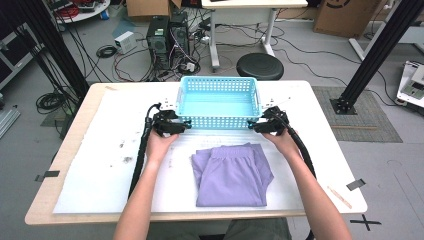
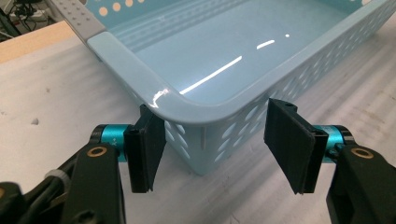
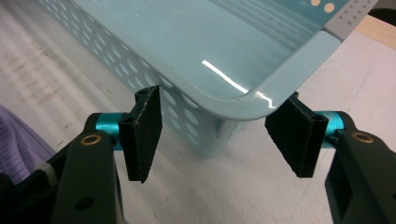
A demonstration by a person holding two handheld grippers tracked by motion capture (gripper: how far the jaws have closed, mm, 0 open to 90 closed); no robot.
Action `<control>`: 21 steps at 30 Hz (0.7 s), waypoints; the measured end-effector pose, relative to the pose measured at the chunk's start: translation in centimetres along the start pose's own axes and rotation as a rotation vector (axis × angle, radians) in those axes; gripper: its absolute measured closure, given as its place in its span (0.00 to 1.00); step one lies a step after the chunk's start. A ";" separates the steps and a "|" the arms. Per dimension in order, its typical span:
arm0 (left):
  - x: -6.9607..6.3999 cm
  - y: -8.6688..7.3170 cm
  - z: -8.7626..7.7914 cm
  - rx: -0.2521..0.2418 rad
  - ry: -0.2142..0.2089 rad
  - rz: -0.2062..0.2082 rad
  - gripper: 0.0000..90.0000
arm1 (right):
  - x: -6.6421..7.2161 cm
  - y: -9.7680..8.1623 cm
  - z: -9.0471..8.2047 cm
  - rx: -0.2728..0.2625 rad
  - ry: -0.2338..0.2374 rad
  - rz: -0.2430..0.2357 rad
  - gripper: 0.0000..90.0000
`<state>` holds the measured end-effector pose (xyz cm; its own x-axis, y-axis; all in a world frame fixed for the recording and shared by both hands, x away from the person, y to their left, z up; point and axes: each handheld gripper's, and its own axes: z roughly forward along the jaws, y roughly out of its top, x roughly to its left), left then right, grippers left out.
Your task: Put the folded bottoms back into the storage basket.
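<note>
While basket (image 1: 218,102) hides table, folded shorts (image 1: 231,173) lie near.

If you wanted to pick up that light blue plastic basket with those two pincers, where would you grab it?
Probably at the two near corners of the light blue perforated plastic basket, coming from the person's side. Its thick rolled rim overhangs the walls, giving a lip to catch. The left gripper and right gripper already straddle those corners, jaws open, pads not yet pressing.

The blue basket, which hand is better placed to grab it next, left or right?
Neither clearly: it looks like a two-handed grab. The left gripper straddles the near left corner of the blue basket, the right gripper the near right corner; both sets of jaws stand apart.
</note>
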<state>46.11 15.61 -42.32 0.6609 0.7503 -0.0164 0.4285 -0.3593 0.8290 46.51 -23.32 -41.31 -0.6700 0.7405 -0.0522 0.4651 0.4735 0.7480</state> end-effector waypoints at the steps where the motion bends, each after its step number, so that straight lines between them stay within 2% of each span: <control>1: -0.1 0.1 -0.1 0.007 -0.008 0.004 0.43 | 0.0 -0.1 -0.1 -0.004 -0.003 0.000 0.42; 7: -2.0 0.6 -0.7 0.049 -0.045 0.063 0.43 | -0.5 -1.2 -1.6 -0.035 0.006 0.041 0.42; 10: -2.9 0.3 -1.1 0.033 -0.056 0.071 0.43 | -0.3 -1.9 -2.6 -0.041 0.011 0.043 0.42; 11: -3.1 0.2 -1.2 0.036 -0.064 0.076 0.43 | -0.2 -2.2 -2.8 -0.045 0.010 0.040 0.42; 15: -3.8 -0.5 -1.3 0.048 -0.038 0.095 0.43 | 0.3 -2.9 -3.6 -0.037 0.010 0.011 0.46; 19: -4.2 -0.9 -1.6 0.036 -0.036 0.091 0.43 | 1.3 -3.5 -3.9 -0.021 -0.019 -0.031 0.46; 21: -4.5 -1.0 -1.7 0.039 -0.034 0.095 0.43 | 1.4 -3.8 -4.1 -0.025 -0.014 -0.020 0.46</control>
<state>41.67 13.57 -42.12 0.7203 0.6924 0.0419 0.3856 -0.4499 0.8055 41.41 -26.01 -41.52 -0.6708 0.7376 -0.0769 0.4368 0.4769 0.7627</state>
